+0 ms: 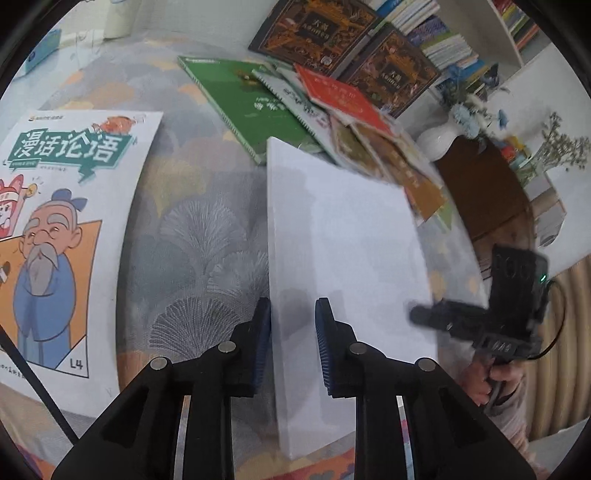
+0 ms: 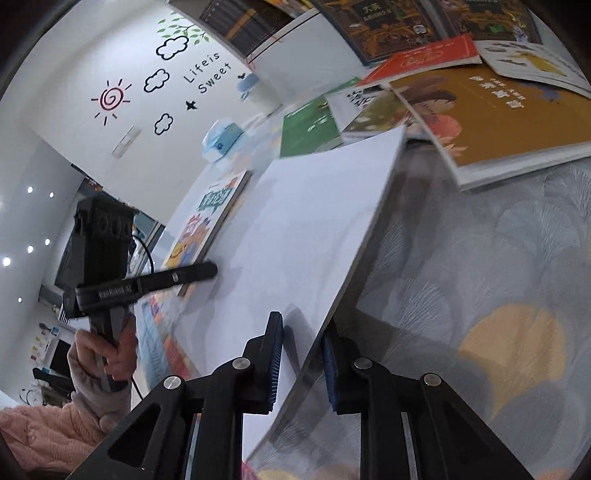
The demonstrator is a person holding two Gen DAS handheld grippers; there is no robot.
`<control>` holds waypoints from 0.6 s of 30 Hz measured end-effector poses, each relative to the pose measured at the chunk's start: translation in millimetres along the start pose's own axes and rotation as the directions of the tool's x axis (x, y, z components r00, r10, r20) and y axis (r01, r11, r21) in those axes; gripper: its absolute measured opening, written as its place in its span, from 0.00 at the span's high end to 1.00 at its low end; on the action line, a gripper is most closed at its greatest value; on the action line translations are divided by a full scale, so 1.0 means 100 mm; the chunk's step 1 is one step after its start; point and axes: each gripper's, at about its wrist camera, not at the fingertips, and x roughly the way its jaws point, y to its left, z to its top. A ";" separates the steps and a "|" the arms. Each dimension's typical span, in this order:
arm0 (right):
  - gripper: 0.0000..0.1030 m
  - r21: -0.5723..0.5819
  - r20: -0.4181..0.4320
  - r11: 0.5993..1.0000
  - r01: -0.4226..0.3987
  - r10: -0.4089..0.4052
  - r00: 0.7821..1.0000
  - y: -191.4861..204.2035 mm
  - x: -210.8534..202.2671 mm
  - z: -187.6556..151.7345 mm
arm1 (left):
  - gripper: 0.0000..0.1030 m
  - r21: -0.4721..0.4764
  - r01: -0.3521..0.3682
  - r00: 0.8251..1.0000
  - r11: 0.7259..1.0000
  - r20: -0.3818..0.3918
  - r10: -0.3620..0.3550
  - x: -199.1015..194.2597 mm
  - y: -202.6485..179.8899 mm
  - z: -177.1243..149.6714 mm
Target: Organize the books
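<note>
A plain white book point(image 1: 351, 240) point(image 2: 303, 229) is held tilted above the patterned tablecloth point(image 1: 199, 240). My left gripper point(image 1: 293, 332) is shut on its near left edge, blue pads on both faces. My right gripper point(image 2: 303, 362) is shut on the opposite edge, the cover pinched between its pads. Each gripper shows in the other's view: the right gripper point(image 1: 419, 315) at the book's right side, the left gripper point(image 2: 207, 271) at its left side, each in a person's hand. A cartoon book with an old man on its cover point(image 1: 62, 229) point(image 2: 210, 218) lies flat to the left.
A loose pile lies beyond the white book: a green book point(image 1: 251, 107), a red one point(image 1: 343, 96), an orange-brown one point(image 2: 491, 118) and dark ornate books point(image 1: 317, 33). A bookshelf point(image 1: 509, 37) and a white vase point(image 1: 439, 140) stand at the far right.
</note>
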 end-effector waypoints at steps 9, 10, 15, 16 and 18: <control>0.81 -0.035 0.044 0.999 -0.032 0.034 0.998 0.32 -0.13 0.06 | 0.79 0.020 0.026 0.999 0.999 0.047 -0.027 -0.24 0.01 0.10; 0.81 -0.048 0.045 0.999 -0.021 0.023 0.999 0.36 -0.13 0.08 | 0.79 0.018 0.034 0.998 0.999 0.052 -0.035 -0.27 0.03 0.10; 0.81 -0.090 0.053 0.996 -0.007 0.012 0.999 0.57 -0.13 0.15 | 0.79 0.024 0.059 0.995 0.998 0.085 -0.061 -0.46 0.13 0.14; 0.81 -0.096 0.054 0.995 -0.007 0.012 0.998 0.61 -0.13 0.17 | 0.79 0.024 0.059 0.994 0.998 0.089 -0.061 -0.49 0.14 0.15; 0.81 -0.112 0.057 0.994 -0.003 0.010 0.998 0.71 -0.09 0.22 | 0.79 0.028 0.056 0.993 0.998 0.104 -0.059 -0.58 0.19 0.18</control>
